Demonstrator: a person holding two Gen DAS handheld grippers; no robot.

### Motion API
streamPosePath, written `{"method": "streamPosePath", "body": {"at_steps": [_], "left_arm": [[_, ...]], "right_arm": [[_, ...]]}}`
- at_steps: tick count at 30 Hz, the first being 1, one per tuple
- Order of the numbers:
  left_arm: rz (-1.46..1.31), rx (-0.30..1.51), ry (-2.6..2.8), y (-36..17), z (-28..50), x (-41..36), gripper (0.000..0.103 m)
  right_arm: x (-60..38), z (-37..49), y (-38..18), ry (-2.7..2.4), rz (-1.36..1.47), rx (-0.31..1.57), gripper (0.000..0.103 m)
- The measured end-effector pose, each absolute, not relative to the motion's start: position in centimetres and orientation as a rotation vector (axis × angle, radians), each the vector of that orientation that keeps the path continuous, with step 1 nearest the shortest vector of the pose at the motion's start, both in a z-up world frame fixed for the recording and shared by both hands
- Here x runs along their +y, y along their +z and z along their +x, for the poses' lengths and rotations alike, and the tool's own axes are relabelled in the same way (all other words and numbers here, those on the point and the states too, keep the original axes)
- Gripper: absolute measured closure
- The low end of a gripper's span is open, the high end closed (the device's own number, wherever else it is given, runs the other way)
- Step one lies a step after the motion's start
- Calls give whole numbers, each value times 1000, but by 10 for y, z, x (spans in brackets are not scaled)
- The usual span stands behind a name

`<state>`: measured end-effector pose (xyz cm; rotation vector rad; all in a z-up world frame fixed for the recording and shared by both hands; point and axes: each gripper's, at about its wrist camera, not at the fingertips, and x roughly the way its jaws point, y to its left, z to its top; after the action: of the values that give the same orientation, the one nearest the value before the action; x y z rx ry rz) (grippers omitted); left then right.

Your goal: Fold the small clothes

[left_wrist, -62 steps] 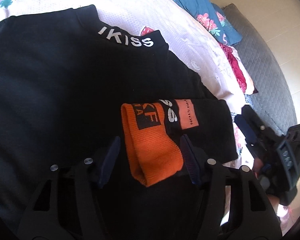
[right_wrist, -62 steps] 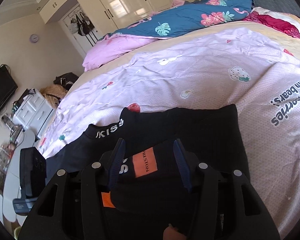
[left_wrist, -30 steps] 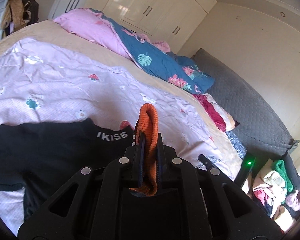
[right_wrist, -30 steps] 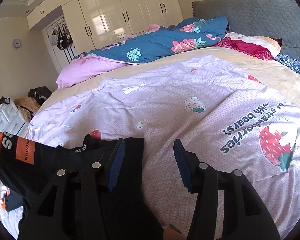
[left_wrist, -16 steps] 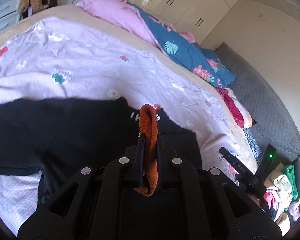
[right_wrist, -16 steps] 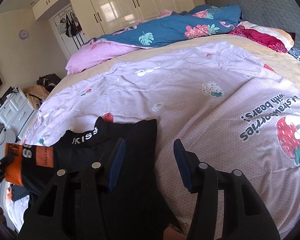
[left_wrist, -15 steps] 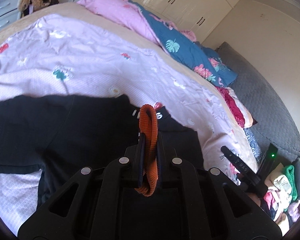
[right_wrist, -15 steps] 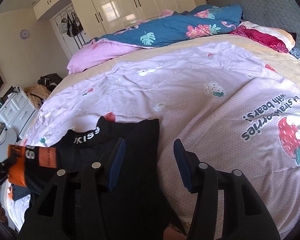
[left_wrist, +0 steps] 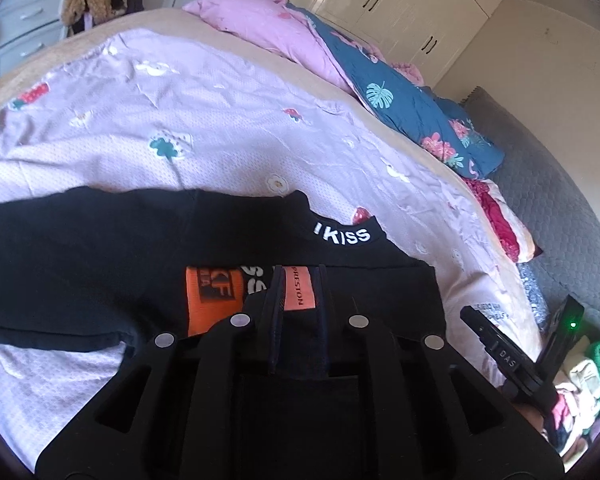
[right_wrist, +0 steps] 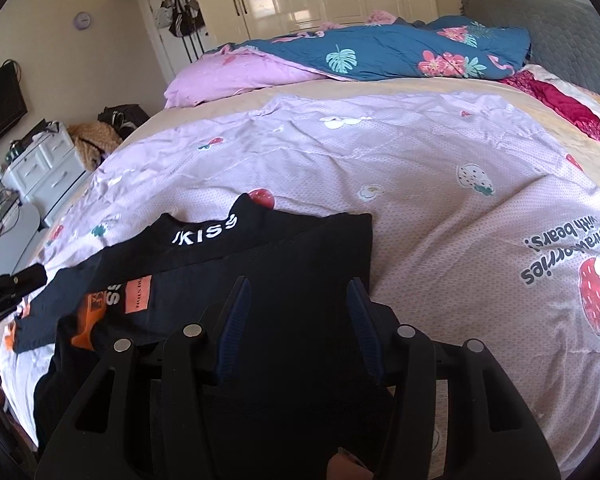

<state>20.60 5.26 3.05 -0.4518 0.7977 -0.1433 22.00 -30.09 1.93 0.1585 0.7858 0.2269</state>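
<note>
A black top with a white "IKISS" collar lies spread on the lilac quilt. Its sleeve, black with an orange cuff and an orange label, lies folded across the body. My left gripper is shut on the sleeve at the orange label. In the right wrist view the top lies in front, the sleeve at its left. My right gripper is open and empty, low over the top's right part.
A blue floral duvet and pink bedding lie at the bed's far end. A pile of clothes sits off the bed's right side. White drawers stand at the left.
My left gripper has come down from raised to the top's body, laying the sleeve flat across it; the orange cuff now lies to the left of the jaws. My right gripper stayed open.
</note>
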Motion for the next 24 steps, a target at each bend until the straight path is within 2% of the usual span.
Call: {"method": "streamPosePath", "body": {"at_steps": [6,10,13,18,19,21,24], "left_arm": [[-420,873,-153,11,215,39,90],[-385,947,-131,-11,219,30,79],[-337,1005,-102,-32,219,25,75],[-345,1043,-89,-50,217,30,75],[-350,1042,-90,-51,216,31,75],[-355,1038,-88,-50,213,34,75],[-397,1030,-81,-51,207,41,75]], "right_arm": [[-284,219,15,279,145,807,53],[-270,217,12,313,109,819,52],[-261,216,7,329,76,832,48],[-253,220,-5,338,38,883,48],[-252,221,-8,339,30,894,45],[-249,223,-14,322,-3,927,33],[-247,228,-34,242,-89,1009,33]]}}
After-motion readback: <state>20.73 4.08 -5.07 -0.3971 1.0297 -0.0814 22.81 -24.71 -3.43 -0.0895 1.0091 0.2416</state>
